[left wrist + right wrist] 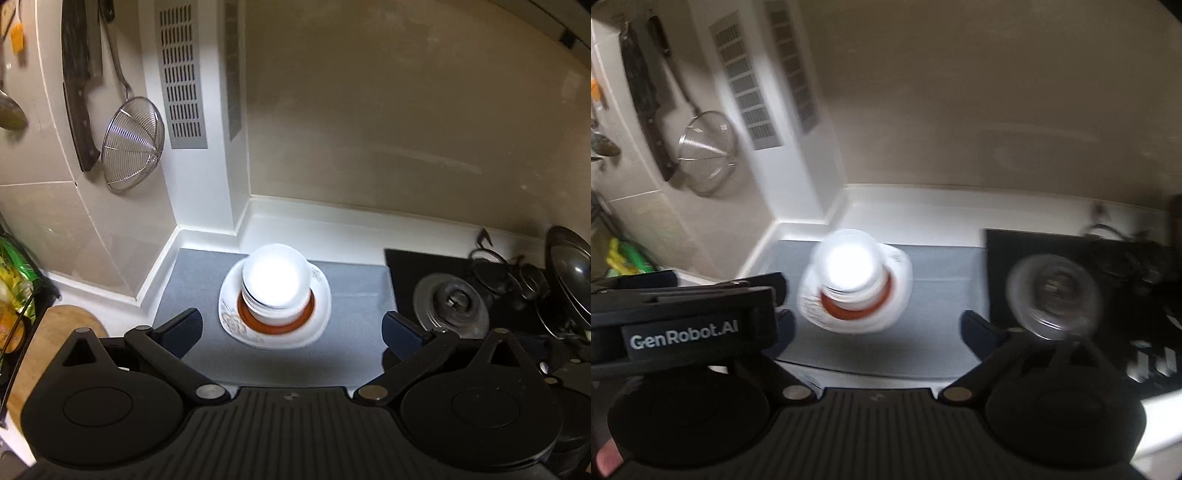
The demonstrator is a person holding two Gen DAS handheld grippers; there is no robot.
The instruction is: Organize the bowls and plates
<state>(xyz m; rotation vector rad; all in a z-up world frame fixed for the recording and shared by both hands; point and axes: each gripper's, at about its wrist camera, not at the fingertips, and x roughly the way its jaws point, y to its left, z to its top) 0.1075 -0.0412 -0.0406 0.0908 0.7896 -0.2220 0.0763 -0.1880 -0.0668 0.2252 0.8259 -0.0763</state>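
Note:
A stack stands on a grey mat: white bowls nested on an orange dish, on a white patterned plate. The top bowl glares under the light. My left gripper is open and empty, its fingers wide apart just in front of the stack. In the blurred right wrist view the same stack shows, and my right gripper is open and empty in front of it. The left gripper's body sits at that view's left edge.
A black gas hob with a burner lies right of the mat, a dark pan at the far right. A strainer and cleaver hang on the left wall. A wooden board lies at the left.

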